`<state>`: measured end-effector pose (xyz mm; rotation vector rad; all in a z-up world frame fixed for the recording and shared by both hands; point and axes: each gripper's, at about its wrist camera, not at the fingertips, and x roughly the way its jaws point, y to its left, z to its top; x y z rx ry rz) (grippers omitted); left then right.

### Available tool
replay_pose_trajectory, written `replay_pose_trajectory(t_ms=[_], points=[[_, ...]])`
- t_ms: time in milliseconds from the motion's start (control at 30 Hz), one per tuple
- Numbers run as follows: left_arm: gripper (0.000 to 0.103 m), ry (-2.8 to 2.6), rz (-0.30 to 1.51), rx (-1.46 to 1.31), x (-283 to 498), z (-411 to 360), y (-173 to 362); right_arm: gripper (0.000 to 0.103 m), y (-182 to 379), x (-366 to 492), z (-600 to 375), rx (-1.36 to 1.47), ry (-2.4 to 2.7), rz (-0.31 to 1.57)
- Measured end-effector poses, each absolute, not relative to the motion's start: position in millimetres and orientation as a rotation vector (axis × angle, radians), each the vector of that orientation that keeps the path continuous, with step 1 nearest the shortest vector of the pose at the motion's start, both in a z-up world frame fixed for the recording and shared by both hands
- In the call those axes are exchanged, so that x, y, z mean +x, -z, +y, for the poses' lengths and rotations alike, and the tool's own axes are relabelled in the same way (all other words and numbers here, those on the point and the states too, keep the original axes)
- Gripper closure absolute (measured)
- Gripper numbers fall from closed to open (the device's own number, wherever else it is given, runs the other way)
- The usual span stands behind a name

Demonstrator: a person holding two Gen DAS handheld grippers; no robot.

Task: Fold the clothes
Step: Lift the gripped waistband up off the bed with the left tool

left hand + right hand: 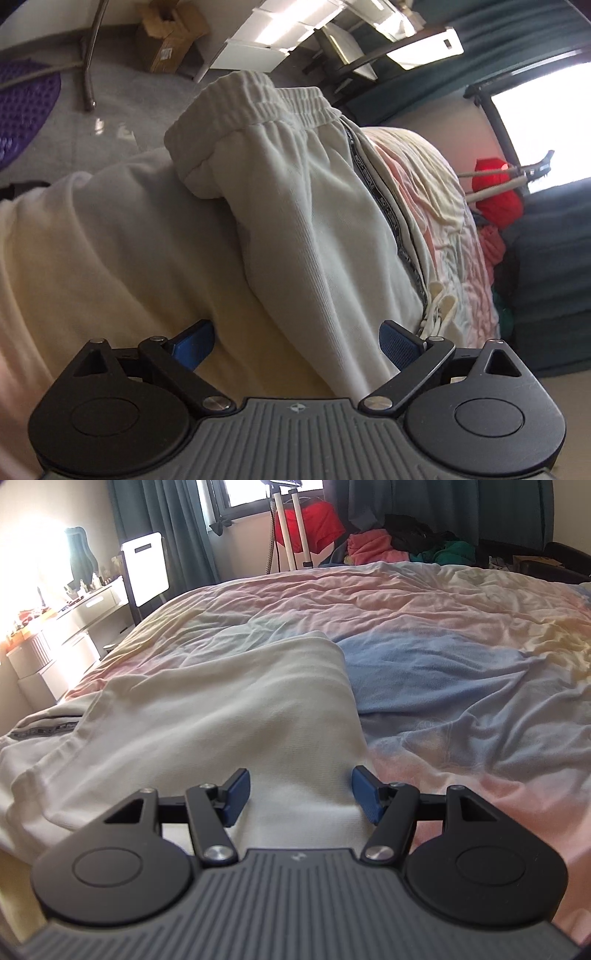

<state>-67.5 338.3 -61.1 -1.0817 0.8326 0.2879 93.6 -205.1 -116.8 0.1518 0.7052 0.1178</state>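
One pair of cream sweatpants (317,206) lies lengthwise, waistband pointing away.

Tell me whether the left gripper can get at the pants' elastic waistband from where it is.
Probably yes: the left gripper is open, holding nothing, and the waistband lies folded on top of the white pants, uncovered, straight ahead.

Cream sweatpants (314,221), elastic waistband (266,99) folded over, lying on bed
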Motion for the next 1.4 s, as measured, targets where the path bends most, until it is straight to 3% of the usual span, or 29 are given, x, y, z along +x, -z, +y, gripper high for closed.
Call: replay_pose_trajectory(t_ms=[200, 267, 467, 600, 833, 1133, 1400], points=[[0.009, -0.357, 0.632, -1.19, -64.7, 360.5, 78.4, 0.038, 112.2, 92.3, -207.2, 0.184, -0.129, 0.679], [0.028, -0.371, 0.571, -1.159, -61.2, 362.9, 76.2, 0.038, 105.6, 88.5, -205.9, 0.189, -0.15, 0.646], [0.06, -0.448, 0.536, -1.188, -52.6, 374.8, 87.2, 0.04, 97.4, 78.6, -176.9, 0.05, -0.248, 0.593], [0.061, -0.45, 0.528, -1.172, -49.3, 380.4, 89.4, 0.04, 124.6, 92.5, -167.0, 0.002, -0.25, 0.721], [0.083, -0.453, 0.516, -0.975, -33.4, 367.0, 62.2, 0.04, 125.6, 89.9, -169.1, 0.015, -0.253, 0.709], [0.086, -0.454, 0.407, -0.554, 7.2, 284.9, -31.5, 0.041, 118.1, 88.6, -179.1, 0.071, -0.242, 0.696], [0.087, -0.304, 0.211, -0.189, 49.0, 127.8, -113.2, 0.041, 99.1, 85.5, -225.7, 0.252, -0.125, 0.636]])
